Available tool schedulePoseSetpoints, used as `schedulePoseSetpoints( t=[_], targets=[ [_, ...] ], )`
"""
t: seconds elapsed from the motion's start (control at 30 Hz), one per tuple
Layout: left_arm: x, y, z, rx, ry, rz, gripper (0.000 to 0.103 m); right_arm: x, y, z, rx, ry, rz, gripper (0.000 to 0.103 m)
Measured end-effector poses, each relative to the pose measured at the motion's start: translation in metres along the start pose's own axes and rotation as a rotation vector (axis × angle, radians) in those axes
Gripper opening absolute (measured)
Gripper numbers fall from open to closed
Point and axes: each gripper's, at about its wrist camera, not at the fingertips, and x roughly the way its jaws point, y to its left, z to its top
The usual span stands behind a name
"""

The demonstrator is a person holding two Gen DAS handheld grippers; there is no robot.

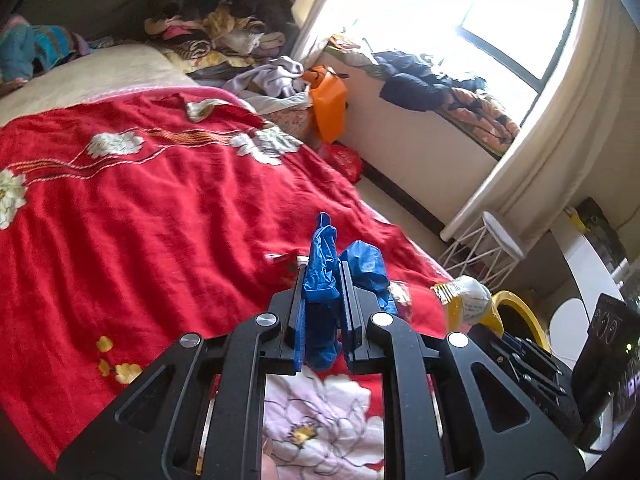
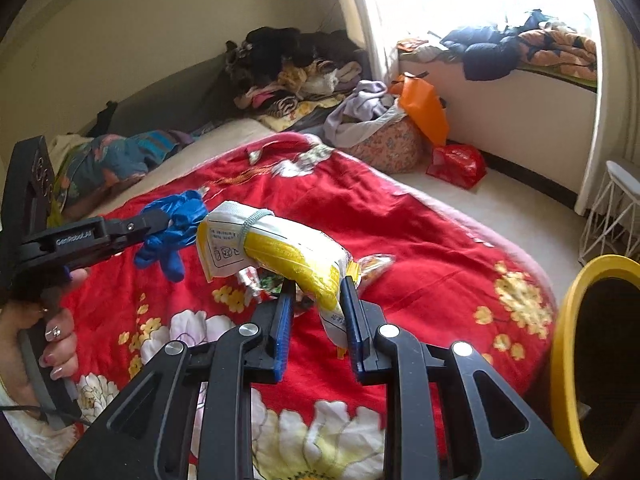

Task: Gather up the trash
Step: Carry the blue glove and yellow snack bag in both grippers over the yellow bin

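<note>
Trash is in transit: left tool (image 1: 323, 280) pinches a blue glove (image 1: 322, 276), right tool (image 2: 318, 292) pinches a yellow-white wrapper (image 2: 280, 248); next move calls for release over the yellow-rimmed bin (image 2: 560, 360).

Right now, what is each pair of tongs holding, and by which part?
Left tongs: crumpled blue glove, pinched around its bunched middle. Right tongs: yellow-and-white packet, gripped near its lower end.

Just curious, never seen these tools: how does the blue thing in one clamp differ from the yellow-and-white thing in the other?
The glove is plain blue, limp and crumpled; the packet is yellow and white, printed, stuffed, bound with a band. Shared: each is clamped in a gripper above the red blanket.
</note>
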Motion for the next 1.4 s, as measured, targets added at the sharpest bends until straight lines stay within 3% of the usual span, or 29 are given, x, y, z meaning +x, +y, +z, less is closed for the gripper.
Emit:
schedulePoseSetpoints(
  t=[0.9, 1.4],
  targets=[
    [0.008, -0.109, -0.016, 0.203, 0.041, -0.160, 0.010, -0.084, -0.110, -0.011, 0.255, -0.126, -0.167, 0.022],
    [0.021, -0.168, -0.038, 0.327, 0.080, -0.242, 0.010, -0.121, -0.178, -0.032, 0.404, -0.178, -0.315, 0.022]
  ],
)
